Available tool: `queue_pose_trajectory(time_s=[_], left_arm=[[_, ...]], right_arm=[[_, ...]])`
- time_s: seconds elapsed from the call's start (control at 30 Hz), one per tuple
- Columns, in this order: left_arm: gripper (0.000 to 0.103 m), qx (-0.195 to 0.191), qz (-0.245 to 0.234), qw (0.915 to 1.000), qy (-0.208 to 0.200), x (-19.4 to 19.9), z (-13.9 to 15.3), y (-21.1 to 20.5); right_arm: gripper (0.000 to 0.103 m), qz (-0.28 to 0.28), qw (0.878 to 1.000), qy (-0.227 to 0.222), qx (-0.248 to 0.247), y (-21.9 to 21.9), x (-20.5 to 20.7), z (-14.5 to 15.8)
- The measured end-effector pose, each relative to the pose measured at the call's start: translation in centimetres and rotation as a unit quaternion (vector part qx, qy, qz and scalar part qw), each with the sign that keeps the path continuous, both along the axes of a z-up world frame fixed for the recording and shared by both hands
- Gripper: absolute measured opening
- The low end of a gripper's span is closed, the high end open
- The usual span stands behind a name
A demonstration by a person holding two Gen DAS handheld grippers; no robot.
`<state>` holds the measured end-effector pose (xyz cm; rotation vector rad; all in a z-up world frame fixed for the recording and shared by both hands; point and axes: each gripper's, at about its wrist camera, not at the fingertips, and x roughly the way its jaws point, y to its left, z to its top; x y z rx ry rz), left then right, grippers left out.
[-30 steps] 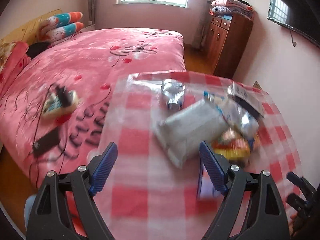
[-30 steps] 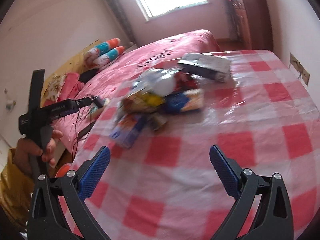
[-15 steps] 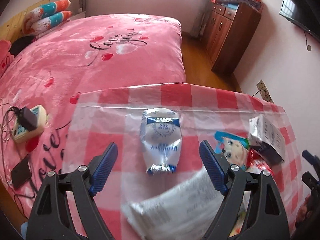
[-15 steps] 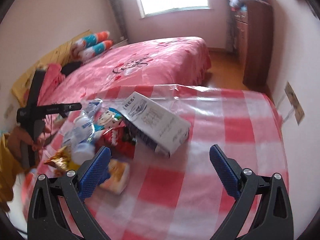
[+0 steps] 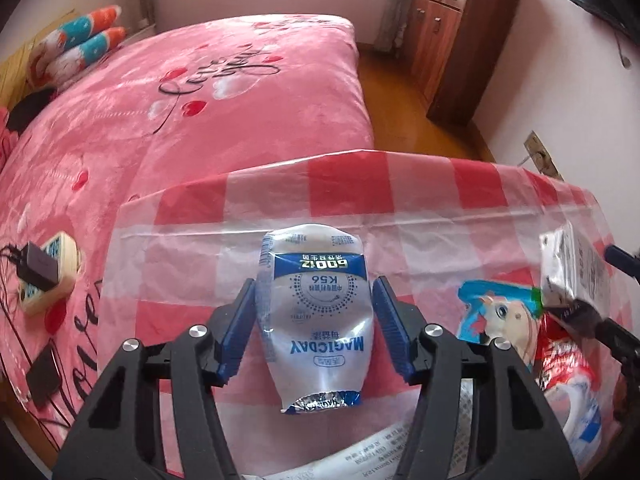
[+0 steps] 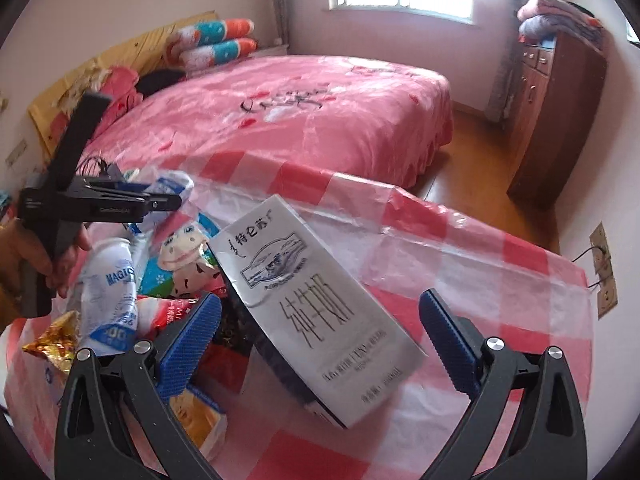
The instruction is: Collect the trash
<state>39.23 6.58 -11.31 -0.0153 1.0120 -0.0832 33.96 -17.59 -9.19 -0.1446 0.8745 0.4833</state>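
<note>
A silver and blue MAGICDAY pouch (image 5: 316,320) lies flat on the checked table (image 5: 400,184). My left gripper (image 5: 315,284) straddles it, jaws closing, the blue pads at its two edges without squeezing it. In the right wrist view this gripper (image 6: 172,196) shows from the side, held by a person's hand. My right gripper (image 6: 320,300) stands open around a white milk carton (image 6: 312,304) that lies tilted on the trash heap. That carton (image 5: 568,264) also shows at the right edge of the left wrist view.
More trash sits on the table: a cartoon cow packet (image 6: 180,256), a red wrapper (image 5: 560,356), a gold wrapper (image 6: 52,344), a yellow packet (image 6: 192,412). A pink bed (image 5: 200,100) carries a power strip (image 5: 44,276). A wooden dresser (image 5: 460,40) stands by the wall.
My left gripper came forward and down over the silver pouch and its jaws narrowed to the pouch's sides. My right gripper swung across to the white carton, still open.
</note>
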Motion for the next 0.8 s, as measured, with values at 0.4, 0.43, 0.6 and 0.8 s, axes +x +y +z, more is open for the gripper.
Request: queue_pose_trajectory(time_s=[0.4, 0.43, 0.6, 0.8], left_arm=[[0.059, -0.019, -0.051, 0.9985, -0.008, -6.5, -0.1, -2.7], [0.059, -0.024, -0.050, 0.9984, -0.009, -7.3, -0.1, -2.7], [0.059, -0.036, -0.055, 0.9978, -0.011, -11.7, -0.1, -3.2], [0.059, -0.042, -0.065, 0.9968, -0.018, -17.5, -0.1, -4.2]], right_arm=[[0.062, 0.031, 0.999, -0.010, -0.016, 1.8, -5.3, 0.2], [0.061, 0.029, 0.999, -0.010, -0.010, 1.5, -6.3, 0.2], [0.061, 0.027, 1.000, -0.005, 0.009, 0.9, -10.4, 0.5], [0.061, 0.020, 1.000, -0.010, 0.013, 0.3, -16.2, 1.2]])
